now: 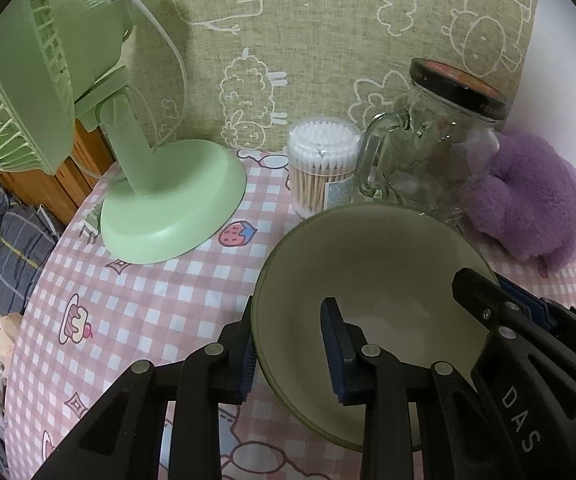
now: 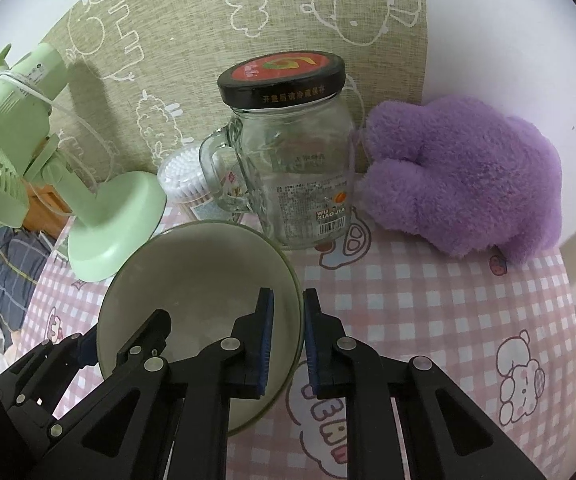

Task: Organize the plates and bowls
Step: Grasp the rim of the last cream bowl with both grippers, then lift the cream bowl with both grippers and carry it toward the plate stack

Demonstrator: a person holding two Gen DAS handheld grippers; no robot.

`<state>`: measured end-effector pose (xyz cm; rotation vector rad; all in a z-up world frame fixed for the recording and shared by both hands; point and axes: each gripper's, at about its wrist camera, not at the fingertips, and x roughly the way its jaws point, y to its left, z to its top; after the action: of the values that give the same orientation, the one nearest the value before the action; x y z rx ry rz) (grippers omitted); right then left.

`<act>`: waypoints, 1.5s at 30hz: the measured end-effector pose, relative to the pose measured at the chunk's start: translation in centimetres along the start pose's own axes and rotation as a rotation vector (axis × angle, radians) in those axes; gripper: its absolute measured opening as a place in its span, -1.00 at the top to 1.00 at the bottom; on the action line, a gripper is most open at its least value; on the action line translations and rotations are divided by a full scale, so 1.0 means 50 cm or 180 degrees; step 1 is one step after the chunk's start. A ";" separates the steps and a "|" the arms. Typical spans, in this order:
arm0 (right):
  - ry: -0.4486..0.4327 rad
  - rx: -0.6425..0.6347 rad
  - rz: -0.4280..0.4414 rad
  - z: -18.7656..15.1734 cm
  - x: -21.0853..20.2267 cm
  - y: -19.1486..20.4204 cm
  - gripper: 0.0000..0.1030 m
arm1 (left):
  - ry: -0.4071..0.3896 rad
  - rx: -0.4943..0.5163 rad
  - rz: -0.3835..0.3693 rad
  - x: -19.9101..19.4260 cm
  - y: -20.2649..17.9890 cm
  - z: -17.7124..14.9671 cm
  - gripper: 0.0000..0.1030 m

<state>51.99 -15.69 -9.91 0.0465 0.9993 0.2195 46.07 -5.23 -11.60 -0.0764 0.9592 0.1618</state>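
A pale, cream-coloured bowl (image 1: 368, 264) with a dark green rim stands on the pink checked tablecloth (image 1: 147, 300). My left gripper (image 1: 290, 360) is shut on its left rim, one blue pad outside the wall and the other inside. On the opposite rim my right gripper (image 2: 288, 336) is shut the same way, with the edge of the bowl (image 2: 195, 272) between its pads. Each view also catches the other tool: the right gripper (image 1: 496, 292) at the bowl's right edge, the left gripper (image 2: 121, 332) at its left edge. No plates are in view.
Close behind the bowl stand a glass jar mug (image 2: 296, 176) with a black lid and a tub of cotton swabs (image 1: 324, 168). A green desk fan (image 1: 171, 200) sits to the left, a purple plush (image 2: 464, 176) to the right. The table's left edge drops to bedding (image 1: 7, 248).
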 end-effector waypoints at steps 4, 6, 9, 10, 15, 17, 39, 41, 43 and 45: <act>0.0009 -0.0027 -0.0039 -0.007 -0.014 -0.003 0.66 | 0.0032 0.0031 -0.0046 -0.008 -0.005 -0.009 0.45; 0.0016 -0.0016 -0.0044 -0.012 -0.024 -0.008 0.66 | 0.0036 0.0065 -0.0053 -0.016 -0.011 -0.014 0.45; 0.0008 -0.0005 -0.0062 -0.017 -0.042 -0.012 0.66 | 0.0010 0.0095 -0.0057 -0.032 -0.017 -0.017 0.45; -0.0001 -0.0009 -0.0070 -0.019 -0.049 -0.012 0.66 | -0.0005 0.0101 -0.0064 -0.040 -0.018 -0.018 0.45; -0.0065 0.0014 -0.0106 -0.020 -0.097 -0.013 0.66 | -0.0085 0.0145 -0.0064 -0.085 -0.023 -0.015 0.45; -0.0102 0.0014 -0.0109 -0.021 -0.118 -0.009 0.66 | -0.0121 0.0148 -0.0076 -0.106 -0.021 -0.015 0.45; -0.0438 0.0036 -0.0292 -0.063 -0.356 0.077 0.66 | -0.0459 0.0238 -0.0335 -0.331 0.064 -0.053 0.45; -0.0458 0.0054 -0.0324 -0.077 -0.377 0.092 0.66 | -0.0492 0.0273 -0.0356 -0.354 0.080 -0.064 0.45; -0.0469 0.0072 -0.0366 -0.093 -0.398 0.108 0.66 | -0.0511 0.0296 -0.0382 -0.372 0.094 -0.074 0.45; -0.0478 0.0076 -0.0395 -0.107 -0.417 0.124 0.66 | -0.0524 0.0315 -0.0405 -0.389 0.112 -0.083 0.45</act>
<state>35.64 -14.25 5.30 0.0223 0.8519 0.0888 30.81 -2.29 2.00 -0.0324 0.7941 0.0029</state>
